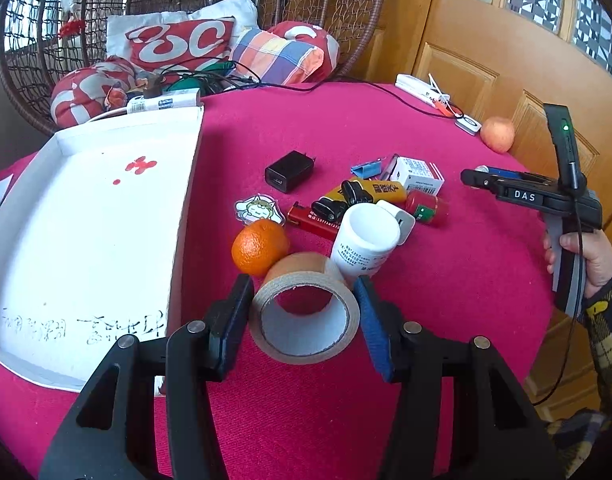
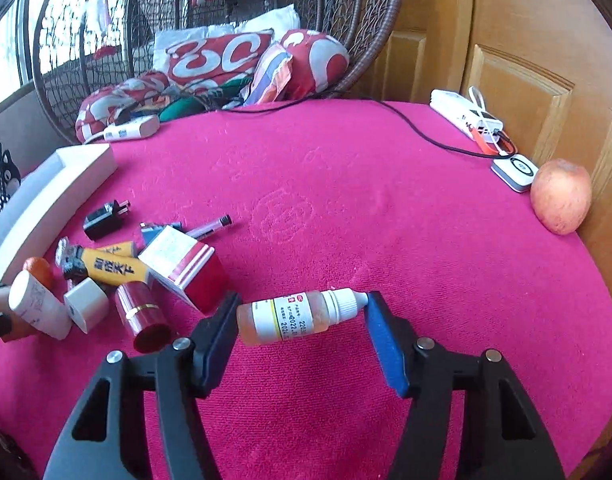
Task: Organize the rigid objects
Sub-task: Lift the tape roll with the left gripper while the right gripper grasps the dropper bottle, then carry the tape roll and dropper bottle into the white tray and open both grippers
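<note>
My left gripper (image 1: 304, 300) is shut on a brown tape roll (image 1: 306, 344), with one pad on each side of its rim. The roll hangs just in front of the pile of small things. A white tray (image 1: 86, 240) lies to the left of it on the pink cloth. My right gripper (image 2: 304, 300) is shut on a small dropper bottle (image 2: 290, 318) that lies crosswise, base on the black pad and cap tip on the blue pad. From the left wrist view, the right gripper (image 1: 475, 176) is at the far right, held by a hand in a checked sleeve.
The pile holds an orange (image 1: 260, 246), a white bottle (image 1: 363, 240), a black charger (image 1: 290, 170), a red lighter (image 1: 313, 222), a yellow tube (image 1: 385, 192), a red cylinder (image 1: 425, 206) and a small box (image 1: 419, 172). An apple (image 2: 561, 196) and power strip (image 2: 465, 114) lie at the far right edge.
</note>
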`<state>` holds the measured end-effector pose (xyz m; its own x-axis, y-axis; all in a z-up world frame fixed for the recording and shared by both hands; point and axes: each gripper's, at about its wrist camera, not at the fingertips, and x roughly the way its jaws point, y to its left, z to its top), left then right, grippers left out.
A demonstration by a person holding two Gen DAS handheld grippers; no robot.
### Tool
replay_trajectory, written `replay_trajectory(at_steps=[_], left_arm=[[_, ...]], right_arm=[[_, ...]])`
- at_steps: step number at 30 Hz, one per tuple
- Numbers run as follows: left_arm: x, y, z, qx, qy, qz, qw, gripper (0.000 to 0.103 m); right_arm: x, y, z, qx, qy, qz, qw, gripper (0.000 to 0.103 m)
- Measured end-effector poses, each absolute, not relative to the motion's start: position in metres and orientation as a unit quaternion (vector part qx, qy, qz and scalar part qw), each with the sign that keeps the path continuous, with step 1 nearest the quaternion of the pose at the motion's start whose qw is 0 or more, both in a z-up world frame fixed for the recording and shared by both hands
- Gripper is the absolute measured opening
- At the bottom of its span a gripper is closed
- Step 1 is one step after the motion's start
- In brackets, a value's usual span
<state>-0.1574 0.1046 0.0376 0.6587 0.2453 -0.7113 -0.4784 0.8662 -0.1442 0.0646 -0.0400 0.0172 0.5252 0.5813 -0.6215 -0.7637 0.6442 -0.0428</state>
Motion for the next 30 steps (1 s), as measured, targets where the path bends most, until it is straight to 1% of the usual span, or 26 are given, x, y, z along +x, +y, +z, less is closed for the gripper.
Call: replay_trajectory(at_steps=[4,10,21,30], left_arm=[[-0.16,0.103,0.043,-0.159,0.351,0.205,0.9,0.052],[-0.167,0.104,0.046,-0.163,0.342,0.21,0.901,0.051],[-0.175,0.106,0.061,-0.166,0.317,0.218,0.908,0.051],[-0.192,0.117,0.091,-0.158,0.276,0.24,0.917,0.051]], right_arm=[[0.053,-0.051,0.043,-0.111,0.269,0.408,0.865,0.063],[0.038,-0.047,0.065,-0.094,0.244,0.429,0.865,0.063],[0.015,-0.04,0.081,-0.085,0.216,0.463,0.855,0.063],[-0.008,-0.018,0.1,-0.094,0.19,0.511,0.833,0.063]])
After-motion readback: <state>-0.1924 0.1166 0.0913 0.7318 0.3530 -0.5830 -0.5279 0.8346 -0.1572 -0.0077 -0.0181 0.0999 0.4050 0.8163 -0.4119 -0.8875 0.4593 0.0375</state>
